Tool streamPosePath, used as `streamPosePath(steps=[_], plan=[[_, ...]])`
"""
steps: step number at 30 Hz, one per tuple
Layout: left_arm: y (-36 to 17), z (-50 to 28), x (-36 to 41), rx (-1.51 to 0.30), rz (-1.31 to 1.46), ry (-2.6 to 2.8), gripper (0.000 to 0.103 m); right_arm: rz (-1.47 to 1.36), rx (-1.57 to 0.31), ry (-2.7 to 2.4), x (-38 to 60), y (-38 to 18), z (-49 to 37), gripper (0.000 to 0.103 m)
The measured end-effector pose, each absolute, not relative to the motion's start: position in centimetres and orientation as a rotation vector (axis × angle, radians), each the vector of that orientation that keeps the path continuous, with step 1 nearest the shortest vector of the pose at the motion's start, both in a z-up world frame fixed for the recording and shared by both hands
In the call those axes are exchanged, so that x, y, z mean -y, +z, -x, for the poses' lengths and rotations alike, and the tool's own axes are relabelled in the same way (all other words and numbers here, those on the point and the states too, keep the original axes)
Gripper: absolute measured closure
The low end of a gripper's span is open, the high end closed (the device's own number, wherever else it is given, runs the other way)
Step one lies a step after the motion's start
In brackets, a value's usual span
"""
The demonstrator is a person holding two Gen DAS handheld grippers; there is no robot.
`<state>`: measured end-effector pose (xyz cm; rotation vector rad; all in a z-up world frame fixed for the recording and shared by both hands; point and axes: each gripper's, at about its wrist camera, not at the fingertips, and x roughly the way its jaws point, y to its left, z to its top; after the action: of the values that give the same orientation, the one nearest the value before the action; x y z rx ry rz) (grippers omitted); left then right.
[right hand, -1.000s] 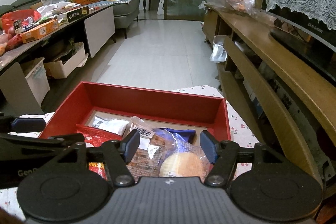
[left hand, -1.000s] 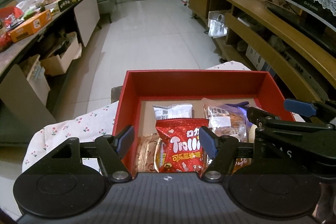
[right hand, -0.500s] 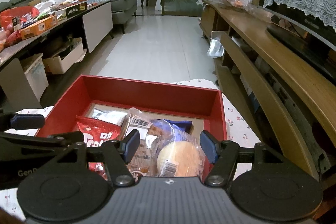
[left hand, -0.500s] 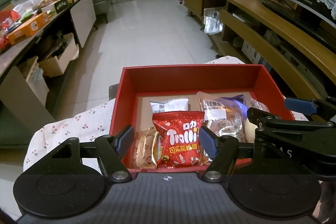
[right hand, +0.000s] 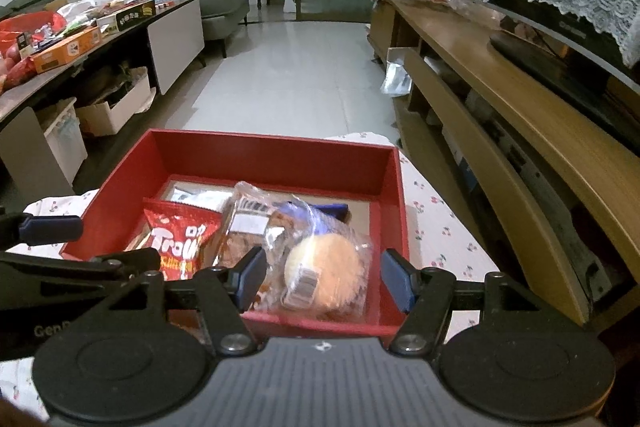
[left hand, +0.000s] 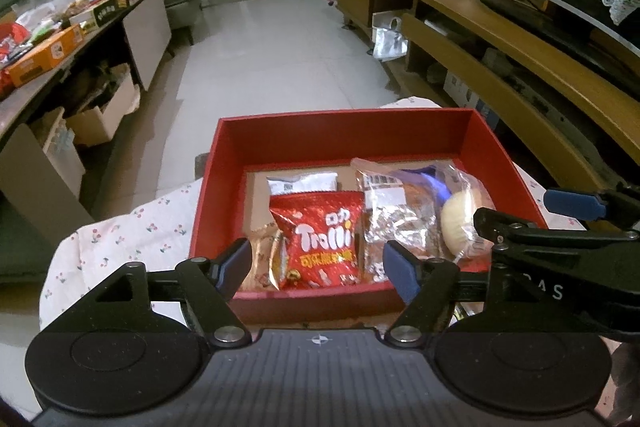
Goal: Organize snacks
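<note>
1. Your snacks are glossy packets: a red Trolli bag [left hand: 320, 237], a clear-wrapped bun [right hand: 326, 273], a clear pack of brown pastry [left hand: 396, 223], a white sachet [left hand: 302, 183] and a tan packet [left hand: 262, 261].
2. All lie in the red box [left hand: 344, 133] on the cherry-print desk [left hand: 132, 233].
3. Your left hand-held gripper [left hand: 316, 265] and right hand-held gripper [right hand: 324, 277] both stand open, empty, at the box's near wall.
</note>
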<state>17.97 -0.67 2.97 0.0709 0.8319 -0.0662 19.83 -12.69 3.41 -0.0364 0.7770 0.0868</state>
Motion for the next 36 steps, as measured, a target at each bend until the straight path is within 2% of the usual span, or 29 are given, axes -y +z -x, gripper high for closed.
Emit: streamPosePath(steps=[12, 17, 36], plan=[[2.6, -15.9, 1.6, -0.845, -0.091, -0.104, 0.019, 0.030, -0.801, 0.065, 13.8, 3.3, -17.2, 0.027], [1.7, -15.3, 1.5, -0.874, -0.103, -0.123, 0.019, 0.035, -0.845, 0.074, 14.5, 2.6, -15.6, 0.023], [-1.3, -15.9, 0.8, -1.033, 0.030, -0.149, 0.019, 0.003, -0.977, 0.090, 16.7, 0.1, -12.7, 0.022]])
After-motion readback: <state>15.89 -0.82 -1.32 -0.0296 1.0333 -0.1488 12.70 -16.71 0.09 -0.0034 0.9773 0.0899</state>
